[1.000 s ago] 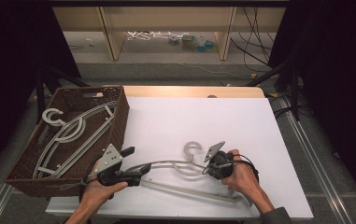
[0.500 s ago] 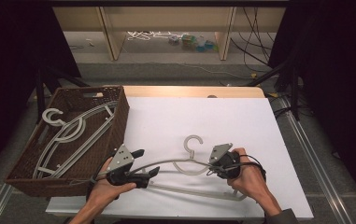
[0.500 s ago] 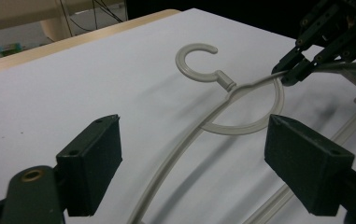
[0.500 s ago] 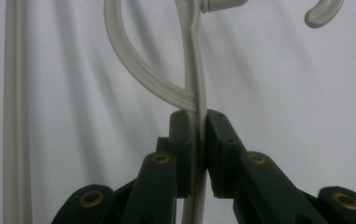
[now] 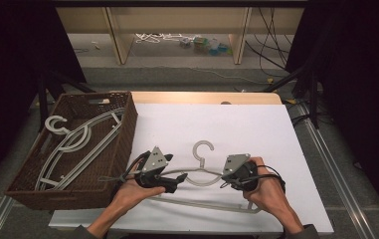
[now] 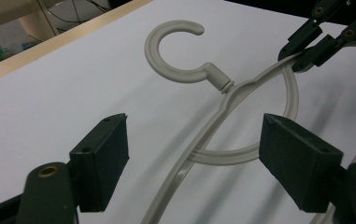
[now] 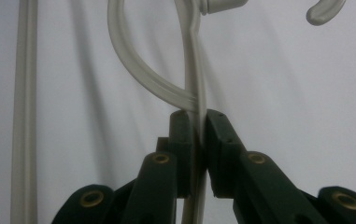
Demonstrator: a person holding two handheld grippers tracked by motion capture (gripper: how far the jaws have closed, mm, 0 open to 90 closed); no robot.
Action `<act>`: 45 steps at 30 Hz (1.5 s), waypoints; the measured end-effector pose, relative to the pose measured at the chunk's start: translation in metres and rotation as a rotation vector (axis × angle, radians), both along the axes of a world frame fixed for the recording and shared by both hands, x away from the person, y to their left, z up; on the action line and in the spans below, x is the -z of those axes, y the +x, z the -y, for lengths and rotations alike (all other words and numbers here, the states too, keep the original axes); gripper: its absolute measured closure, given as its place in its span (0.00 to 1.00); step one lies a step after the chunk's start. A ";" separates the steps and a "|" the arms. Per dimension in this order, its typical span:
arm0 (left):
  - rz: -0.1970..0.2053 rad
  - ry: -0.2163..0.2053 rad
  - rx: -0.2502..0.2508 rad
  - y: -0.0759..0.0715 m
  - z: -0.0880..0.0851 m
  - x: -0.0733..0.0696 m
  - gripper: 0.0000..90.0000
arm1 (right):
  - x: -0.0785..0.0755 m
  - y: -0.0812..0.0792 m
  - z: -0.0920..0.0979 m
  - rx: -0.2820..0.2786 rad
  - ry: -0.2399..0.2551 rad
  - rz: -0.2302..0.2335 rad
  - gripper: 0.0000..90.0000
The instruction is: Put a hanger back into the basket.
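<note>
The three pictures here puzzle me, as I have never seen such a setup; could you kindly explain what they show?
A person sits at a white table and works with two hand-held tools, each ending in a pair of black jaws.

The wide picture comes from a fixed camera above the table. The other two come from small cameras riding on the tools, looking along the jaws.

On the table lies a grey plastic hanger. Beside it stands a brown woven basket with more hangers in it.

The right gripper is clamped on one arm of the hanger, which shows up close in its own view. The left gripper has its jaws wide apart on either side of the other arm, without pressing on it; they have just been closing a little. In that view the right gripper shows at the top corner, pinching the hanger.
</note>
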State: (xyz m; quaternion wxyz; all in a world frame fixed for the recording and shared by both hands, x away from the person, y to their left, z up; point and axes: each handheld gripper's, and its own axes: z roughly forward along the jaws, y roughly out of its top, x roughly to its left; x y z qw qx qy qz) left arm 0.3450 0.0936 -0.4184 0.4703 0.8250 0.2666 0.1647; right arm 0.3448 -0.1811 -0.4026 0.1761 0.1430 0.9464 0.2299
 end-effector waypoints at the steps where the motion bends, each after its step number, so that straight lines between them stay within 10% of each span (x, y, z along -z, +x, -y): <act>1: -0.007 0.010 0.007 0.001 0.003 -0.001 0.26 | -0.001 -0.001 0.000 0.003 0.003 -0.001 0.91; 30: 0.003 0.156 0.161 0.012 0.026 0.007 0.64 | -0.015 -0.011 -0.007 -0.041 0.008 0.043 0.91; 45: 0.105 0.291 0.285 0.004 0.027 -0.001 0.87 | -0.016 -0.009 -0.003 -0.074 0.005 0.084 0.89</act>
